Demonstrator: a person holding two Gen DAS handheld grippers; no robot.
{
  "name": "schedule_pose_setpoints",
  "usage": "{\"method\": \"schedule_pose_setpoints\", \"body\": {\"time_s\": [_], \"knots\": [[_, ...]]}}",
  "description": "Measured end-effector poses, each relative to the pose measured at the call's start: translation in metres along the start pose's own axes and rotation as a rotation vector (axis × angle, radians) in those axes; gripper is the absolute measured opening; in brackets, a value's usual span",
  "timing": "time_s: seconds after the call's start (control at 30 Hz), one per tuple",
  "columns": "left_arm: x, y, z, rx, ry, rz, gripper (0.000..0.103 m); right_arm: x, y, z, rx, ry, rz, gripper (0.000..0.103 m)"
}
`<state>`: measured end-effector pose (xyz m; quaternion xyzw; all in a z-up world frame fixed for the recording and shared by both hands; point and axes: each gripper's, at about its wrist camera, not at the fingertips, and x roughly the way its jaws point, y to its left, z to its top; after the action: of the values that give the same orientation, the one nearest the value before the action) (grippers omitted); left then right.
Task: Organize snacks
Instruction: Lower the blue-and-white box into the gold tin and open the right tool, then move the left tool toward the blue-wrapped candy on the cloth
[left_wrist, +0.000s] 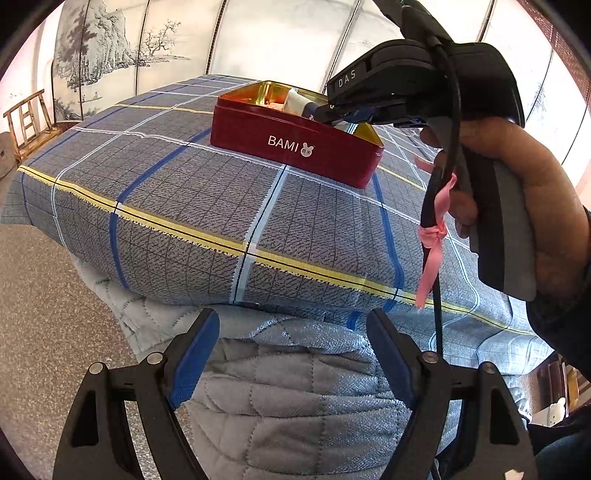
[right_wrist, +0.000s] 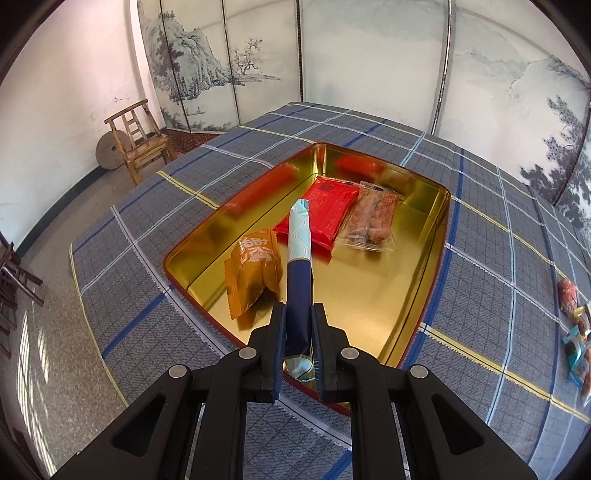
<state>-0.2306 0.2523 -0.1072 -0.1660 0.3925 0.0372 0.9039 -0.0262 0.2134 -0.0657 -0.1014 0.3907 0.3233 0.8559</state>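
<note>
I have a long snack stick pack (right_wrist: 300, 258), navy in the middle with pale patterned ends, clamped between the blue pads of my right hand-held gripper (right_wrist: 299, 332), its jaws closed tight on the navy section. The pack points forward and up over the near part of the open red tin (right_wrist: 436, 236), whose gold interior already holds an orange snack packet (right_wrist: 255, 269) near the front left, a flat red packet (right_wrist: 328, 210) further back, and a clear-wrapped reddish snack (right_wrist: 373, 218) just beside the red one on the right. The tin rests on a grey plaid bedcover (right_wrist: 147, 229) with blue, white and yellow lines. More loose snack packets (right_wrist: 576, 332) lie well apart on the cover at the far right edge of the right wrist view. From the left wrist view I see the tin's side, lettered BAMI (left_wrist: 291, 144), with a person's hand (left_wrist: 517, 195) holding the right tool above it. My left hand-held gripper (left_wrist: 293, 350) hangs with jaws wide apart and nothing between them, over the quilted padding (left_wrist: 288, 387) at the bed's edge.
</note>
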Motion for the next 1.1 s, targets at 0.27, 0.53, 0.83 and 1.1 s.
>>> {"method": "schedule_pose_setpoints", "body": {"time_s": [0.27, 0.53, 0.83, 1.1], "knots": [[0.001, 0.0, 0.0, -0.005, 0.008, 0.005, 0.078, 0.0, -0.001, -0.001, -0.004, -0.005, -0.006, 0.014], [-0.002, -0.001, 0.0, -0.001, 0.011, 0.023, 0.078, 0.0, -0.001, -0.001, 0.001, -0.001, -0.001, 0.016], [-0.007, -0.012, 0.005, 0.038, 0.001, 0.063, 0.079, -0.051, -0.028, -0.007, 0.008, -0.157, 0.046, 0.075], [0.008, -0.058, 0.034, 0.171, 0.008, 0.037, 0.079, -0.124, -0.202, -0.062, 0.196, -0.271, -0.187, 0.087]]}}
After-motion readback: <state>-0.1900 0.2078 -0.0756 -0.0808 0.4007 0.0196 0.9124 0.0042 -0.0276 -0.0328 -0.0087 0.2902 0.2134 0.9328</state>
